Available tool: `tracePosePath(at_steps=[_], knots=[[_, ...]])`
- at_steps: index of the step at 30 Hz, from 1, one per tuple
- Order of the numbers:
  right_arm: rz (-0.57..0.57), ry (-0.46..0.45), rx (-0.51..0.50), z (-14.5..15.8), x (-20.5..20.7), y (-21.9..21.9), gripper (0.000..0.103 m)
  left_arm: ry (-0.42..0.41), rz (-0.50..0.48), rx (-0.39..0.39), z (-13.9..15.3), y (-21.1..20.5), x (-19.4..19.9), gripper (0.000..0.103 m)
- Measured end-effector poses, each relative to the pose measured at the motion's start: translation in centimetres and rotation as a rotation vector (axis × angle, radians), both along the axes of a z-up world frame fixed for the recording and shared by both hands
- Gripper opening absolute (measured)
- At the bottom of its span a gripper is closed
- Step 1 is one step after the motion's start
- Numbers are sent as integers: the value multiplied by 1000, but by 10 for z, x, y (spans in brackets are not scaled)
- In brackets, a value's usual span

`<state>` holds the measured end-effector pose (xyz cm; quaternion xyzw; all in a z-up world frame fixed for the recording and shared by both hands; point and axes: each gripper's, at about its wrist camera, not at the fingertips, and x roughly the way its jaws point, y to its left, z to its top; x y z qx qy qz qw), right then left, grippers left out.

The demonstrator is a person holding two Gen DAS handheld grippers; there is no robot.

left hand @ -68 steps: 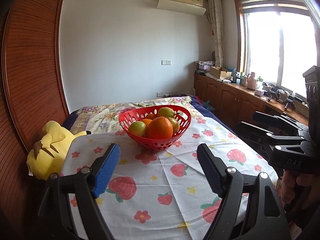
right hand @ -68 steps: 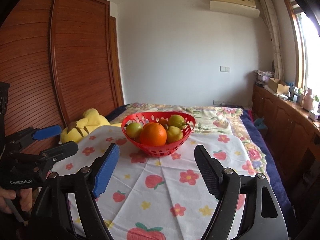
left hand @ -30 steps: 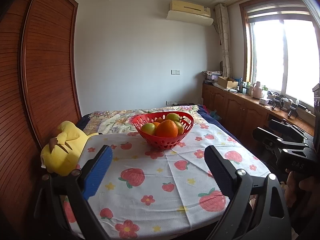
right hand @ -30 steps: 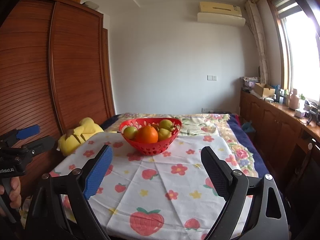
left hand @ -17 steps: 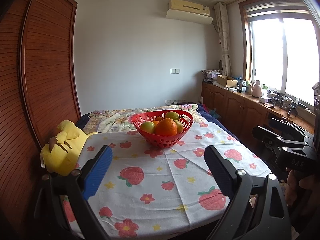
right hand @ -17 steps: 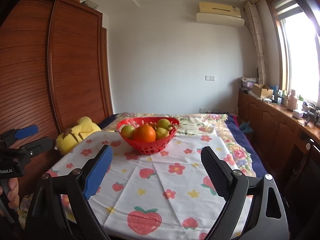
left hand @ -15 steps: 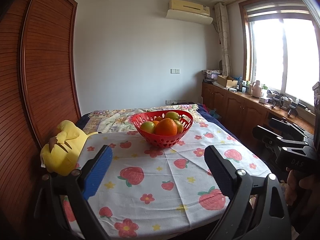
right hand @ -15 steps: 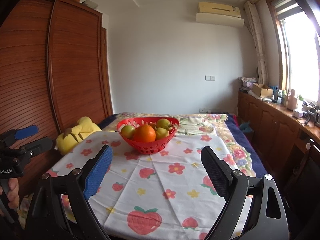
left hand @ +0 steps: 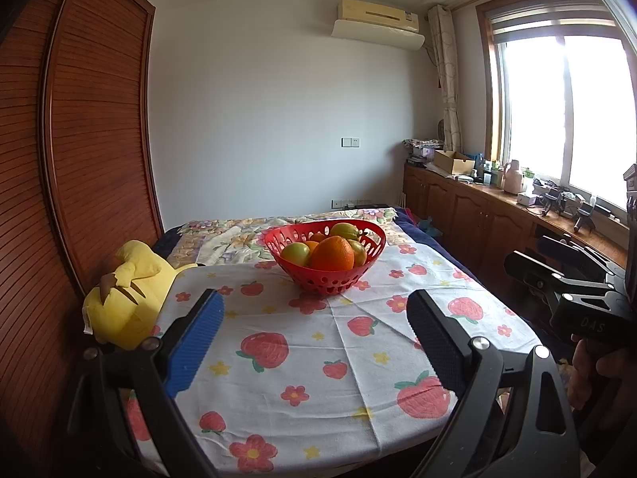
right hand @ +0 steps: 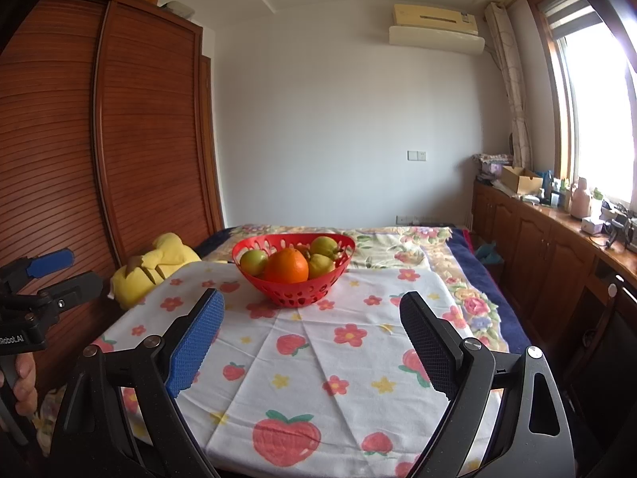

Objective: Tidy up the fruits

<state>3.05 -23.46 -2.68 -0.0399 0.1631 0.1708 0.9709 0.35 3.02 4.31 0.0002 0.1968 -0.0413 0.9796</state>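
Left wrist view: left gripper (left hand: pixel 314 318) held w/ jaws wide apart, nothing between pads; blue finger (left hand: pixel 195 342) on left, dark finger (left hand: pixel 434 342) on right; both above near part of strawberry-print cloth (left hand: pixel 318 342). Red basket (left hand: pixel 326 279) sat on cloth beyond the fingertips, well apart from them; piled w/ orange (left hand: pixel 332 255) in front, green fruit (left hand: pixel 295 254) to its left, more yellow-green fruit behind. Yellow plush toy (left hand: pixel 127 298) lay at left edge, against wooden wardrobe (left hand: pixel 79 159). Right gripper (left hand: pixel 557 259) seen at right edge, gripped by a hand (left hand: pixel 589 374); jaws apart there too.

Right wrist view: right gripper (right hand: pixel 310 322) also spread wide, empty; pads over near cloth (right hand: pixel 318 342), short of basket (right hand: pixel 294 290). Basket in middle of cloth, upright; orange (right hand: pixel 286 267) in front, green fruit (right hand: pixel 254 261) left of it, two more (right hand: pixel 324 255) behind, poss. pears but too small to tell. Plush toy (right hand: pixel 159 267) left of basket, apart from it. Left gripper (right hand: pixel 55 275) at left edge w/ hand (right hand: pixel 20 382) on its handle; fingers apart, nothing in them. Counter w/ cabinets (right hand: pixel 549 247) along the window side at right.
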Motion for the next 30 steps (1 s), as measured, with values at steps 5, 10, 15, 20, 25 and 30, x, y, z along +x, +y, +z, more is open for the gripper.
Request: tracePosePath(at_steps=[5,10,15,20,25,30], knots=[[0,0,0,0,0,0,92,-2,1,1,0,0,0,94],[-1,0,2,0,1,-1,92,-4,4,2,1,0,-2,94],[1,-8,0,1,1,-4,92,-5,4,2,1,1,-2,94],[-1,-7,0,0,1,-4,92,-7,5,5,2,2,-3,94],[-1,-7,0,1,1,-5,92,-7,7,9,3,3,-3,94],[-1,-8,0,1,1,-5,92,-5,8,9,4,3,-3,94]])
